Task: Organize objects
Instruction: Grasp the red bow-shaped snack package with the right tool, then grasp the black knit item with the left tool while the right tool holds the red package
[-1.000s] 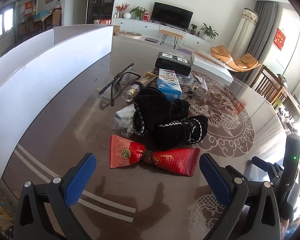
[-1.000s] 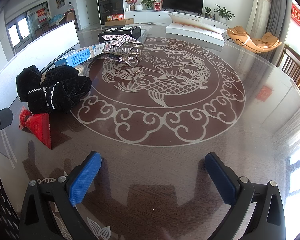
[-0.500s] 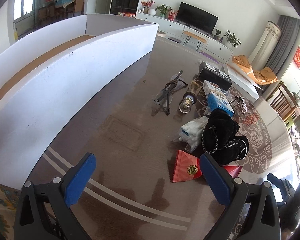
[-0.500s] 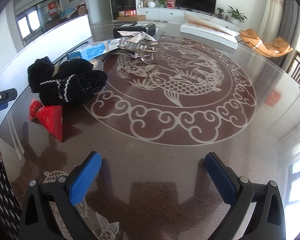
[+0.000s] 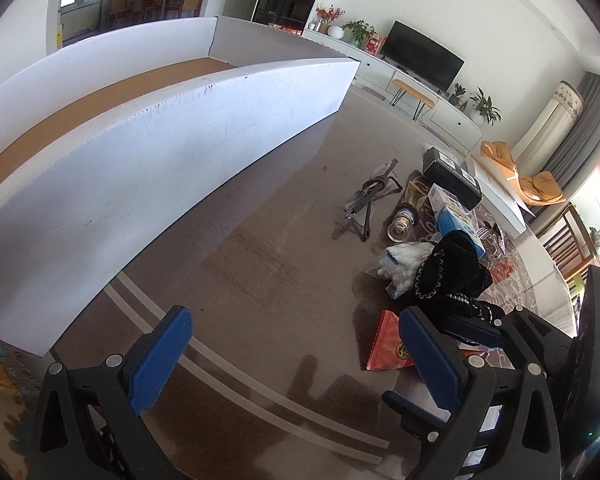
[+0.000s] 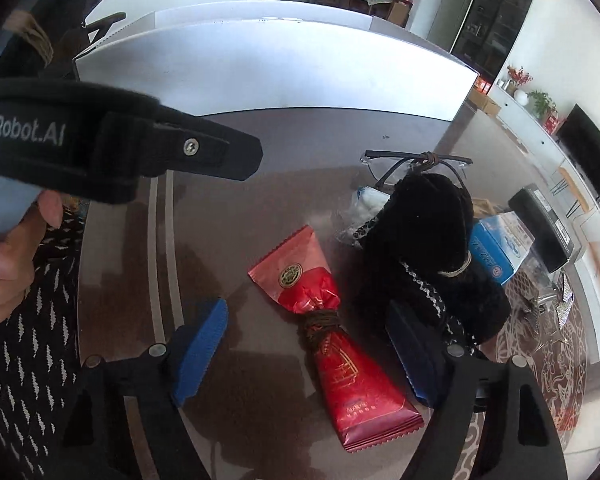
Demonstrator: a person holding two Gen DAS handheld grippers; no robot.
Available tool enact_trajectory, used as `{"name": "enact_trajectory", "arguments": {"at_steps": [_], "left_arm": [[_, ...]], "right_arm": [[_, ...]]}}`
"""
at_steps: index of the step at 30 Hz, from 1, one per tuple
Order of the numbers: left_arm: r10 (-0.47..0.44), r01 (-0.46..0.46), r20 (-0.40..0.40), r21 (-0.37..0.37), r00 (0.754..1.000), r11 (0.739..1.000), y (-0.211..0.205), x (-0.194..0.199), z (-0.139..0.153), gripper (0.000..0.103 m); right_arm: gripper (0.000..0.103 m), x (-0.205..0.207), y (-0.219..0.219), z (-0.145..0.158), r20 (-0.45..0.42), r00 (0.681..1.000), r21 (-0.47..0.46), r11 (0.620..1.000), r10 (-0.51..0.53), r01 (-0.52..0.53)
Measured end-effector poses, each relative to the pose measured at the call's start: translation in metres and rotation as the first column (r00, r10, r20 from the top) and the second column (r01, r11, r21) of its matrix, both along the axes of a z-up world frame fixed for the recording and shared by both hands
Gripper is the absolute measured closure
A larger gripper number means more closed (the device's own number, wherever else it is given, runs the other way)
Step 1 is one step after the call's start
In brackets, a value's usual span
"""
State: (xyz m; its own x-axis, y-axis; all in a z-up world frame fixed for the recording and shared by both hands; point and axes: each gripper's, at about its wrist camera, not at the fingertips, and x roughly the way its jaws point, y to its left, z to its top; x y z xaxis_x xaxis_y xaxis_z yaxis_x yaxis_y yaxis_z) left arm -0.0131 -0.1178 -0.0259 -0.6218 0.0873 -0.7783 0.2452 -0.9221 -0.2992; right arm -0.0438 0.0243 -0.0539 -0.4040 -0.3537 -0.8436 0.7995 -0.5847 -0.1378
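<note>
Over the brown surface (image 5: 268, 248), left tool (image 5: 292, 320) spread wide, nothing between its blue pads (image 5: 160, 356). At 10 o'clock from it, long white box (image 5: 180, 140) with a cardboard-brown floor, standing on the surface.

At 2 o'clock in the left wrist view, a cluster of clutter: black knitted bundle (image 5: 452, 272) with pale trim, touching a white wad in clear wrap (image 5: 400, 260); beyond that, a clear round thing, possibly a light bulb (image 5: 400, 226); glasses (image 5: 370, 196) tied with a brown band; blue carton (image 5: 456, 216); black box (image 5: 452, 178) farthest out, toward 1 o'clock.

Right tool (image 6: 306, 312) also spread wide, holding nothing, poised above the red packet (image 6: 328, 320). Packet flat on the surface, cinched at the middle with a brown tie, long axis running from 11 o'clock to 5 o'clock, waist between the two pads. Contact between pads and packet impossible to judge from here. Black bundle just beside the packet at 2 o'clock, right pad overlapping its near edge in the right wrist view. Silvery hair clip (image 6: 556, 304) at 3 o'clock, apart from the bundle, on the patterned centre of the surface.
</note>
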Motion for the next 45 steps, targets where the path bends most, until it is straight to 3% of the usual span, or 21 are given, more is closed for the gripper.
{"name": "enact_trajectory", "arguments": {"at_steps": [1,2,3,9,10,13,16,18,20,23,26,28,30,32,33,35,39,40,42,45], "left_arm": [[-0.002,0.002,0.005,0.002,1.000,1.000,0.000,-0.001,-0.001,0.000],[-0.005,0.005,0.010,0.003,1.000,1.000,0.000,-0.002,-0.002,0.000],[-0.008,0.008,0.013,0.003,1.000,1.000,0.000,-0.003,-0.002,0.000],[-0.035,0.035,0.014,-0.012,0.999,0.999,0.006,-0.003,-0.002,0.000],[-0.043,0.043,0.014,-0.020,0.999,0.999,0.008,-0.003,-0.001,0.000],[-0.084,0.085,0.016,-0.063,0.996,0.994,0.020,-0.004,0.003,0.000],[-0.163,0.161,-0.001,-0.126,0.987,0.979,0.050,0.000,0.012,0.000],[-0.228,0.219,-0.038,-0.158,0.973,0.963,0.078,0.002,0.021,0.000],[-0.321,0.299,-0.061,-0.235,0.945,0.925,0.114,-0.002,0.030,0.000],[-0.453,0.408,-0.046,-0.362,0.890,0.838,0.168,-0.017,0.032,0.000],[-0.542,0.531,0.093,-0.392,0.835,0.751,0.202,-0.036,0.008,0.000],[-0.583,0.602,0.160,-0.297,0.797,0.741,0.203,-0.034,-0.008,0.000],[-0.641,0.660,0.158,-0.159,0.751,0.734,0.198,-0.020,-0.015,0.000],[-0.689,0.703,0.148,-0.096,0.710,0.704,0.196,-0.001,-0.017,0.000],[-0.693,0.707,0.143,-0.101,0.706,0.700,0.192,0.006,-0.015,0.000],[-0.683,0.692,0.111,-0.096,0.722,0.715,0.179,0.014,-0.006,0.000],[-0.601,0.599,0.029,-0.121,0.799,0.791,0.147,0.000,0.019,0.000],[-0.588,0.585,0.023,-0.138,0.809,0.799,0.146,-0.007,0.023,0.000],[-0.593,0.584,0.007,-0.185,0.805,0.790,0.153,-0.020,0.029,0.000],[-0.618,0.602,0.051,-0.299,0.785,0.740,0.180,-0.039,0.019,0.000]], "right_arm": [[0.042,-0.001,0.005,-0.001,0.025,1.000,-0.007,1.000,-0.018,0.018],[0.066,-0.002,0.014,-0.003,0.066,0.997,-0.005,0.999,-0.047,0.047],[0.078,-0.001,0.020,-0.003,0.076,0.995,-0.024,0.998,-0.060,0.062],[0.081,0.030,0.090,-0.003,0.111,0.978,-0.041,0.982,-0.177,0.182],[0.081,0.044,0.114,-0.002,0.105,0.971,-0.041,0.974,-0.215,0.221],[0.081,0.064,0.133,-0.004,0.073,0.961,-0.035,0.963,-0.265,0.268],[0.081,0.084,0.163,-0.007,0.022,0.935,-0.031,0.935,-0.353,0.354],[0.081,0.076,0.182,-0.006,0.027,0.902,-0.056,0.900,-0.430,0.431],[0.080,0.064,0.199,-0.009,0.062,0.872,-0.089,0.867,-0.486,0.490],[0.080,0.053,0.218,-0.001,0.086,0.850,-0.105,0.844,-0.520,0.526],[0.080,0.076,0.214,0.004,0.071,0.850,-0.098,0.844,-0.522,0.527],[0.080,0.082,0.215,0.005,0.057,0.853,-0.086,0.849,-0.518,0.522],[0.080,0.093,0.216,0.008,0.029,0.858,-0.069,0.856,-0.512,0.513],[0.080,0.096,0.220,0.007,0.028,0.858,-0.060,0.856,-0.513,0.514],[0.080,0.099,0.222,0.008,0.029,0.858,-0.064,0.855,-0.513,0.514],[0.079,0.093,0.221,0.005,0.043,0.855,-0.066,0.852,-0.517,0.519],[0.073,0.089,0.220,0.004,0.071,0.850,-0.073,0.847,-0.522,0.527],[0.070,0.087,0.219,0.003,0.080,0.848,-0.083,0.844,-0.524,0.530],[0.069,0.087,0.217,0.003,0.080,0.847,-0.095,0.841,-0.526,0.532],[0.069,0.086,0.214,0.002,0.090,0.842,-0.103,0.836,-0.531,0.538]]}}
